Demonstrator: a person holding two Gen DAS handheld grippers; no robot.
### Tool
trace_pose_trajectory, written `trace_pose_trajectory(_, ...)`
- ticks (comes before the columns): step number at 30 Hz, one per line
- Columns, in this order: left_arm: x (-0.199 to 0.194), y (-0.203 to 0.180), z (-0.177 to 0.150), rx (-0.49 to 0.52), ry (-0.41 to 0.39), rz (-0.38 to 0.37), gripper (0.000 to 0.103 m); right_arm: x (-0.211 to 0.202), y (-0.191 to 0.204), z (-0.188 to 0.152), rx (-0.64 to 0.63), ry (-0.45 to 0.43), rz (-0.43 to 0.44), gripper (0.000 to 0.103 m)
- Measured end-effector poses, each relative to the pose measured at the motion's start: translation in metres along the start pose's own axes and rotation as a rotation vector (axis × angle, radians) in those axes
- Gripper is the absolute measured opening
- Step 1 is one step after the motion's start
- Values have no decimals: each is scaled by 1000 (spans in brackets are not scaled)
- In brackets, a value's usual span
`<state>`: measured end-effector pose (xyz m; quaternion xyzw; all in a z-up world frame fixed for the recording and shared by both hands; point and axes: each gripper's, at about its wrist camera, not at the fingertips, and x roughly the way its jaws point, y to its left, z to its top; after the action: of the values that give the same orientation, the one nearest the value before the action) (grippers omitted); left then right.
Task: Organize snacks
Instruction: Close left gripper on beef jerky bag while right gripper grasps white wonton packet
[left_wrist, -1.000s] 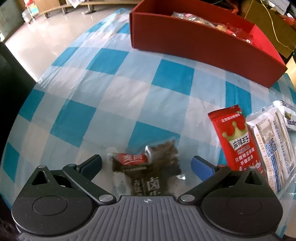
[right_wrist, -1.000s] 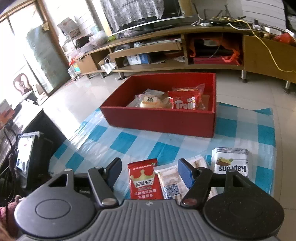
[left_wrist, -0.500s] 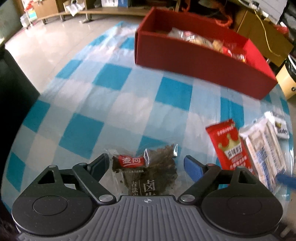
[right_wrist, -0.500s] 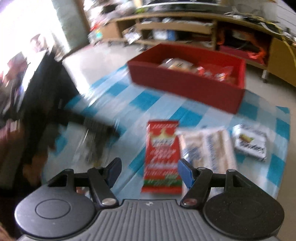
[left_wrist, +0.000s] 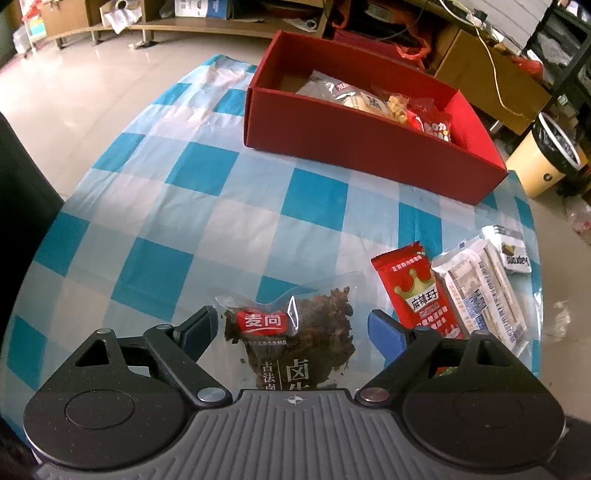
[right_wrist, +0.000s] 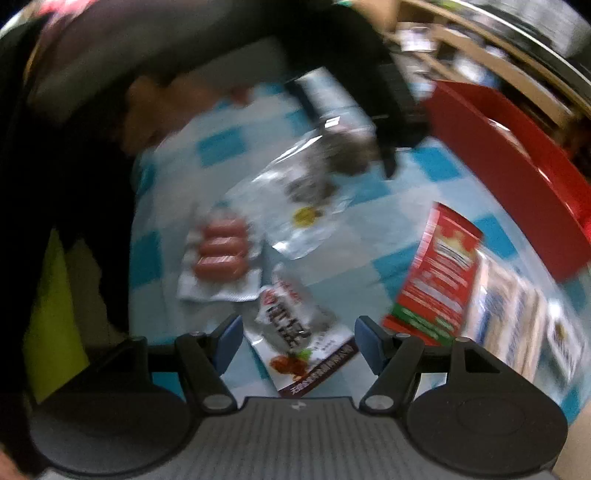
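The left hand-held gripper has just narrowed its jaws around a clear pouch of dark braised snack. The left pad looks to be at the pouch's edge and the right pad stands just clear, so a firm grip cannot be told. The pouch's lower part is hidden behind the gripper body. Beside it on the blue-checked cloth lie a red crown packet, a white wrapped pack and a small white box, partly cut off by the gripper. The red box at the cloth's far side holds several snacks, its near wall hiding most of them. The right wrist view is badly blurred. The right hand-held gripper hangs part open over a white and dark sachet, not touching it. Beyond lies a pack of sausages, and a dark sleeve covers the upper left.
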<state>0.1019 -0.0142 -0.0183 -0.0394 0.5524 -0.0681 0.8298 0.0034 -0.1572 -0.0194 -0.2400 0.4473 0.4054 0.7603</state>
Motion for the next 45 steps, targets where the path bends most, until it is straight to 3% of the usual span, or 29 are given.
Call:
trace_pose_trajectory(4,3,7,1,-23,21,-23,91,24,10,13,-153,77,19,66)
trace_pose_trajectory(8,7,10,2,-34,36,-30,92,47,11,21,-196,123,39,71)
trace_pose_trajectory(13,14,13,1,-32,55,-27,93,45,-10,17,-3,75,28,70)
trace_pose_trajectory(19,27,15,-6,-42,102,-10,95,31,-37,-12,349,-28,-31,66)
trace_pose_trajectory(23,34,11,-10,-42,109,5,101,34,-27,-12,332,-41,-82,69)
trace_pose_trajectory(26,35,3,-15,-7,100,45,102,37,-27,-8,336,-53,-67,79)
trace_pose_trajectory(28,37,1,-19,6,93,67,103,41,-26,-7,328,-64,-45,95)
trace_pose_trajectory(30,38,-2,-22,24,82,87,103,47,-25,-5,334,-71,-8,103)
trace_pose_trajectory(35,41,-10,-31,63,49,133,103,46,-30,-2,333,-86,13,103)
trace_pose_trajectory(38,41,-13,-35,68,28,156,103,39,-30,-5,332,-85,-15,90)
trace_pose_trajectory(41,40,-12,-33,48,39,154,100,34,-29,-6,304,-74,-69,68)
trace_pose_trajectory(43,37,-13,-32,42,39,154,95,30,-36,-7,346,-79,-54,44)
trace_pose_trajectory(45,35,-13,-31,33,46,128,94,27,-45,-11,407,-80,-24,37)
